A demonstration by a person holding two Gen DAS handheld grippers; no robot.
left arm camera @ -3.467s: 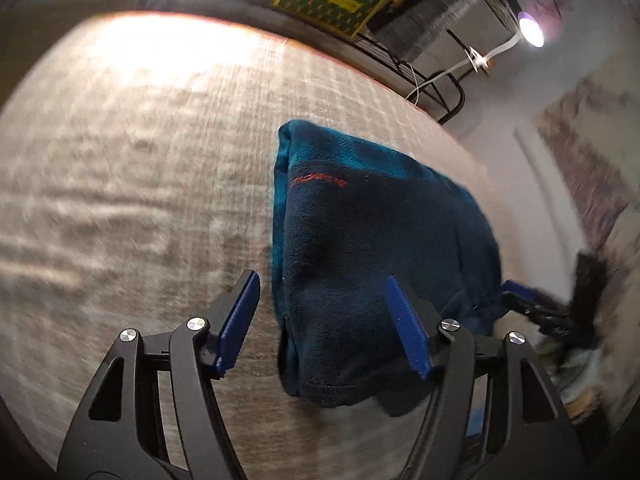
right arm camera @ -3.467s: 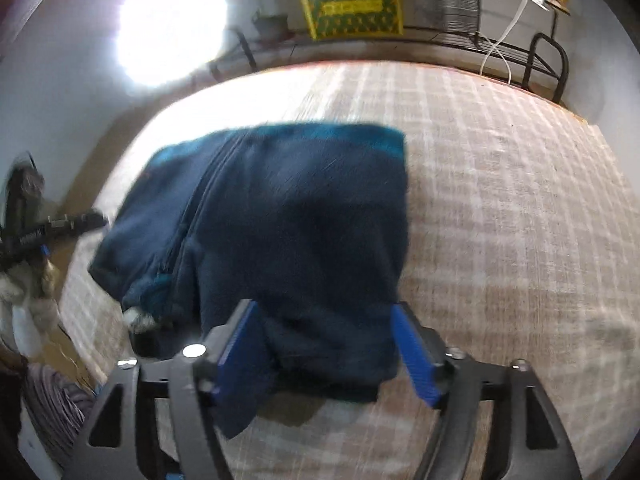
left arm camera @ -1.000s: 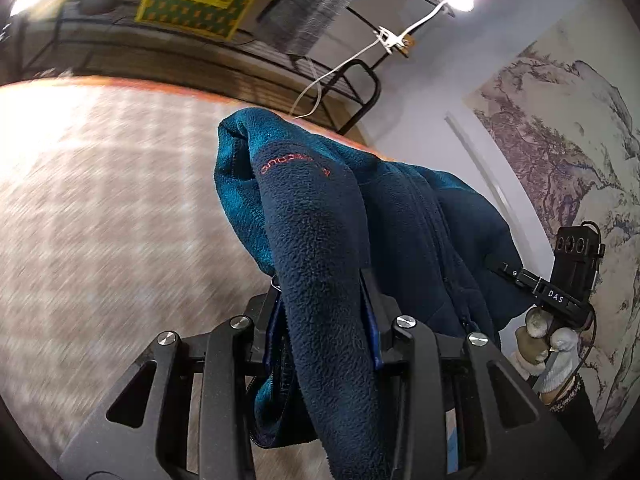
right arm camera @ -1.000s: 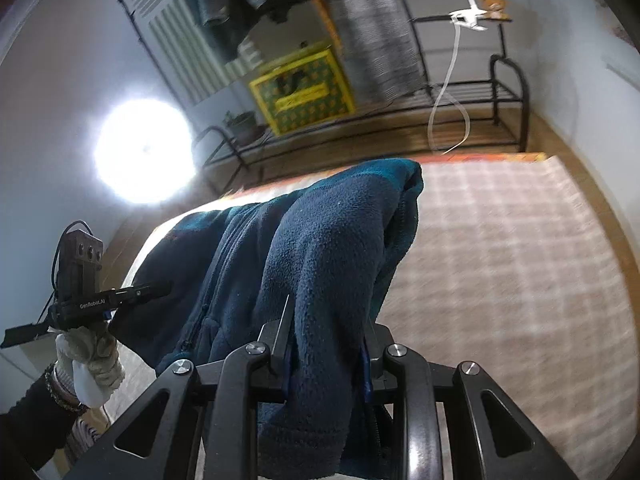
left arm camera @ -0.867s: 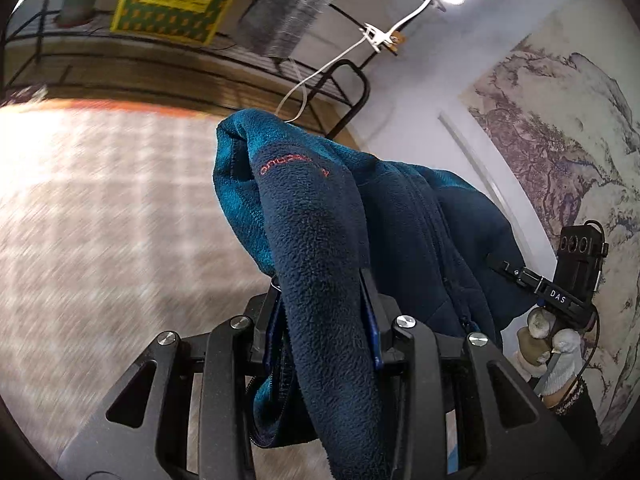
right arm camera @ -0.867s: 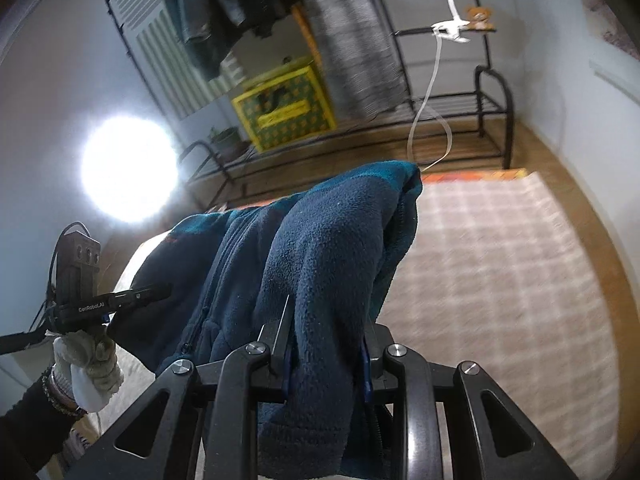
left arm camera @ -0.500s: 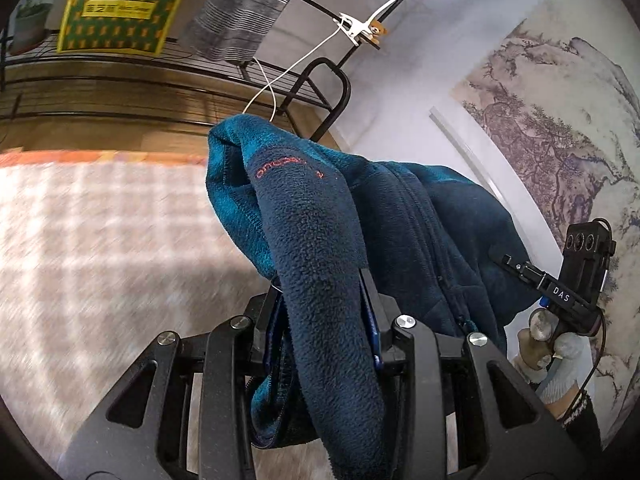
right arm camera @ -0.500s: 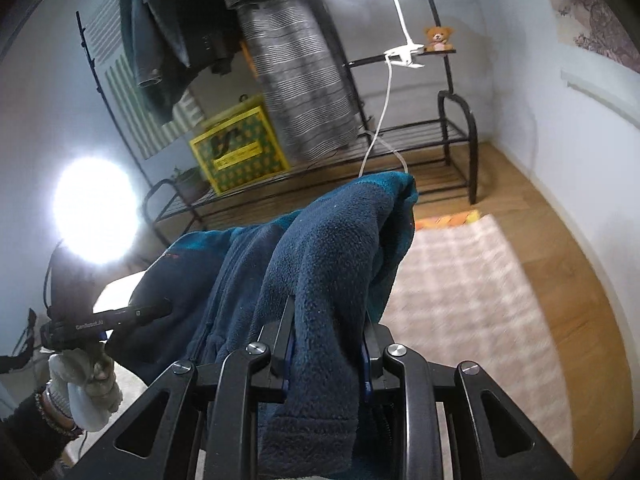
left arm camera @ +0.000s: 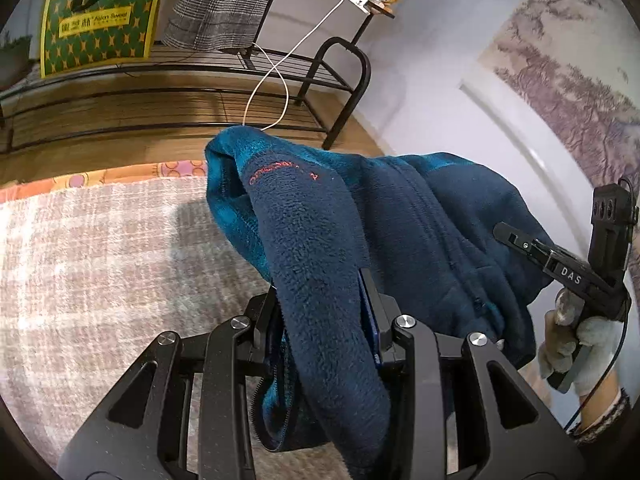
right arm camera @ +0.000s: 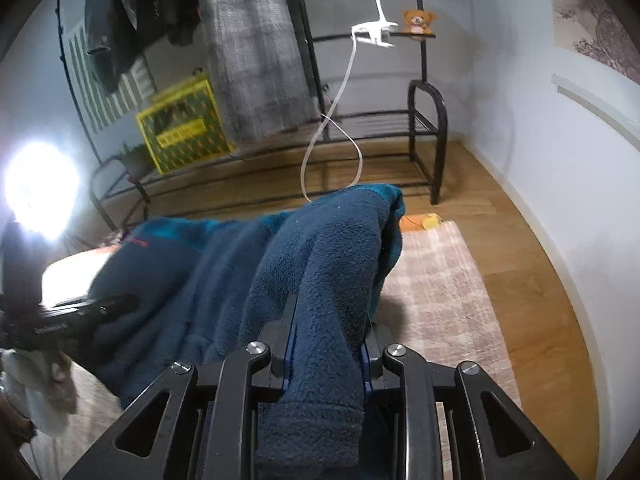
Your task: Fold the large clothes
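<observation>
Your left gripper and right gripper each clamp fleece jacket above rug (pads buried in fabric).

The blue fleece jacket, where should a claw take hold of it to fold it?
Grip the blue fleece jacket at a thick folded edge, one claw per end, coming from the near side. The left claw and right claw already pinch such bunched edges.
</observation>
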